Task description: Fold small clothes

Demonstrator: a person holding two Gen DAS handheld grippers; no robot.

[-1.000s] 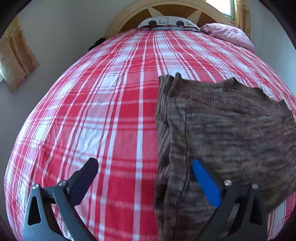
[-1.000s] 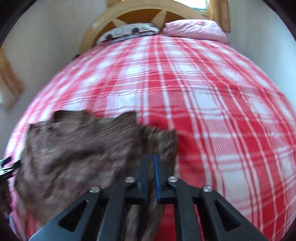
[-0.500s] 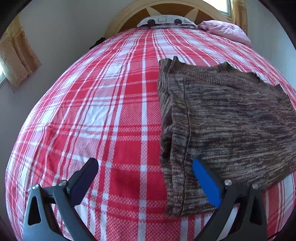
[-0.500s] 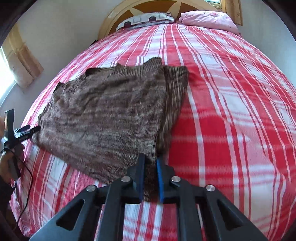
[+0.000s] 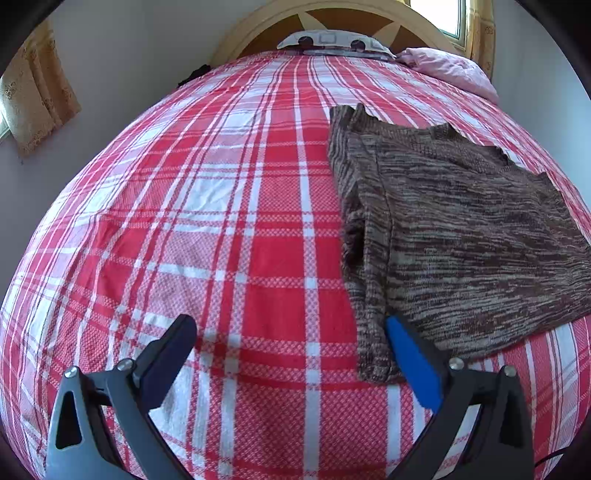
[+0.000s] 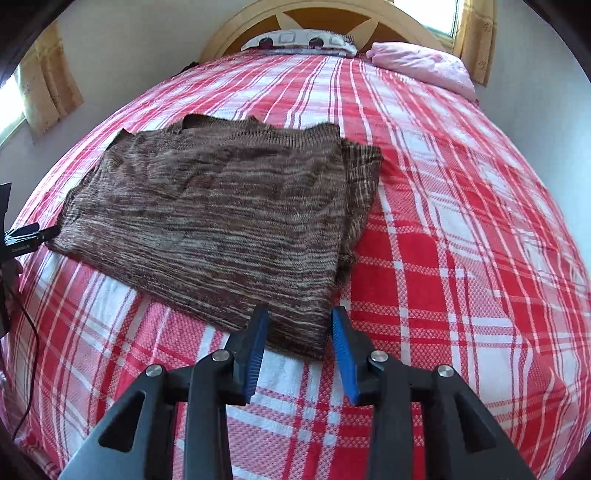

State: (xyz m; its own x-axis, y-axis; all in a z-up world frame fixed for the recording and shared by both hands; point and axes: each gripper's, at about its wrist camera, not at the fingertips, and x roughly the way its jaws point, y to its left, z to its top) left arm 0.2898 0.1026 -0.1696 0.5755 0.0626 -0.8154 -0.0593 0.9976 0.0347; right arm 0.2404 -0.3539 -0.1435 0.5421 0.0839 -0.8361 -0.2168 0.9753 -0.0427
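Brown knit sweater (image 6: 221, 218) lying flat on the red plaid bed (image 6: 461, 240), one side folded in. Left tool (image 5: 290, 345) spread wide, holding nothing, blue finger (image 5: 412, 363) right at the sweater's near corner. Right tool (image 6: 300, 325) partly open, empty, just above the near hem. Pink pillow (image 6: 424, 64) far up by the headboard (image 6: 332, 14).

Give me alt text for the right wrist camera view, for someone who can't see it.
A brown knit sweater, partly folded, lies flat on a bed with a red and white plaid sheet. The right gripper is open just over the sweater's near corner, holding nothing. A pink pillow and a patterned pillow sit by the wooden headboard.
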